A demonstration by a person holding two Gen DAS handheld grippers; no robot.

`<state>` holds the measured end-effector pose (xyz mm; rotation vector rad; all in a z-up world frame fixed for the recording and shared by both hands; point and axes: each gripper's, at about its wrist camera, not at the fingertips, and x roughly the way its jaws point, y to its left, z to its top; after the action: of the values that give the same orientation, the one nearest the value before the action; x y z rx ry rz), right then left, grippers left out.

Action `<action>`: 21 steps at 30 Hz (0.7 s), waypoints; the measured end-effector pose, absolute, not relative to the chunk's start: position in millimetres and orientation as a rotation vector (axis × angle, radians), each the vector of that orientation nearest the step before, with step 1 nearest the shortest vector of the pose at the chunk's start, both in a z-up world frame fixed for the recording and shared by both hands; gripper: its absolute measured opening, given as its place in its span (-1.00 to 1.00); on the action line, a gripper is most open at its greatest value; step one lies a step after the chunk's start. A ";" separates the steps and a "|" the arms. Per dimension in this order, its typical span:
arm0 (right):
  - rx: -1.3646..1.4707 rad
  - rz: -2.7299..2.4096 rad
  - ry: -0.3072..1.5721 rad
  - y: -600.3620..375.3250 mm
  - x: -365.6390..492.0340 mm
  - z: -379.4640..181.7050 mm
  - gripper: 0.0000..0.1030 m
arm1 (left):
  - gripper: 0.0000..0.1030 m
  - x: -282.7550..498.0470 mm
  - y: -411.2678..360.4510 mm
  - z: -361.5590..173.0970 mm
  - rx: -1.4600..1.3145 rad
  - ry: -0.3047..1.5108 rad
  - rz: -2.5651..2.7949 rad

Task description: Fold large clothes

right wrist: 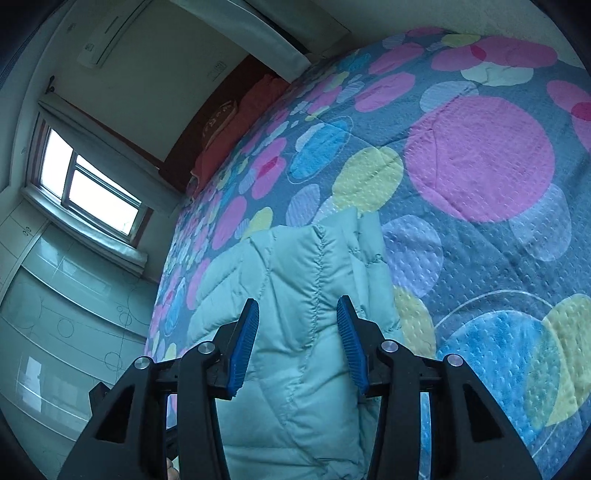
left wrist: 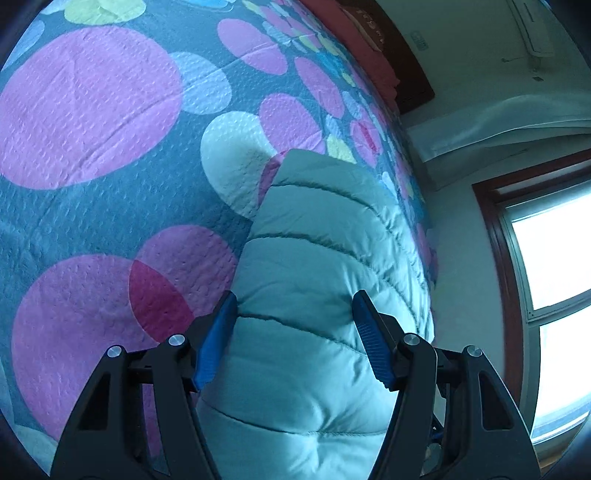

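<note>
A pale teal quilted down jacket (left wrist: 314, 280) lies on a bed with a spotted bedspread (left wrist: 96, 110). In the left wrist view my left gripper (left wrist: 295, 310) is open, its blue pads (left wrist: 216, 339) on either side of a puffy part of the jacket, just above it. In the right wrist view the jacket (right wrist: 295, 295) shows folded layers and stitched seams. My right gripper (right wrist: 297, 314) is open too, its jaws spread over the jacket's edge. Neither holds cloth.
The bedspread (right wrist: 480, 166) covers the whole bed. A red pillow (right wrist: 236, 122) and dark headboard (right wrist: 192, 147) are at the far end. A window (right wrist: 92, 192), wardrobe (right wrist: 55, 332) and wall air conditioner (right wrist: 110, 33) stand beside the bed.
</note>
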<state>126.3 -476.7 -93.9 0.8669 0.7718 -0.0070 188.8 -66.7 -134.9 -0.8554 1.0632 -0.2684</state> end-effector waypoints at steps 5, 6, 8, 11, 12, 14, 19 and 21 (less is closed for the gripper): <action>0.898 -0.020 0.825 -481.0 128.6 -128.3 -0.36 | 0.25 192.8 -73.4 -147.5 -0.830 1.081 -0.258; 0.911 -0.019 0.825 -481.7 128.3 -132.3 -0.38 | 0.25 193.5 -75.6 -147.7 -0.819 1.080 -0.259; 0.923 -0.017 0.825 -483.1 129.2 -139.9 -0.43 | 0.26 194.8 -79.4 -151.1 -0.805 1.081 -0.263; 0.934 -0.013 0.818 -483.1 128.7 -144.2 -0.43 | 0.27 195.7 -81.9 -156.1 -0.806 1.080 -0.261; 0.934 -0.014 0.817 -483.2 128.4 -144.2 -0.43 | 0.28 196.0 -82.4 -156.6 -0.802 1.079 -0.259; 0.932 -0.013 0.816 -483.1 128.7 -144.2 -0.43 | 0.28 196.1 -82.5 -155.9 -0.796 1.081 -0.258; 0.959 -0.005 0.805 -488.3 124.1 -141.3 -0.36 | 0.28 195.9 -81.7 -149.6 -0.781 1.090 -0.260; 0.957 -0.009 0.805 -488.1 120.5 -137.5 -0.29 | 0.28 194.5 -80.4 -145.4 -0.771 1.089 -0.260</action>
<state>120.5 -488.1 -137.5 0.9574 0.8054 -0.0091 194.5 -80.4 -145.4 -0.7711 1.0886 -0.2596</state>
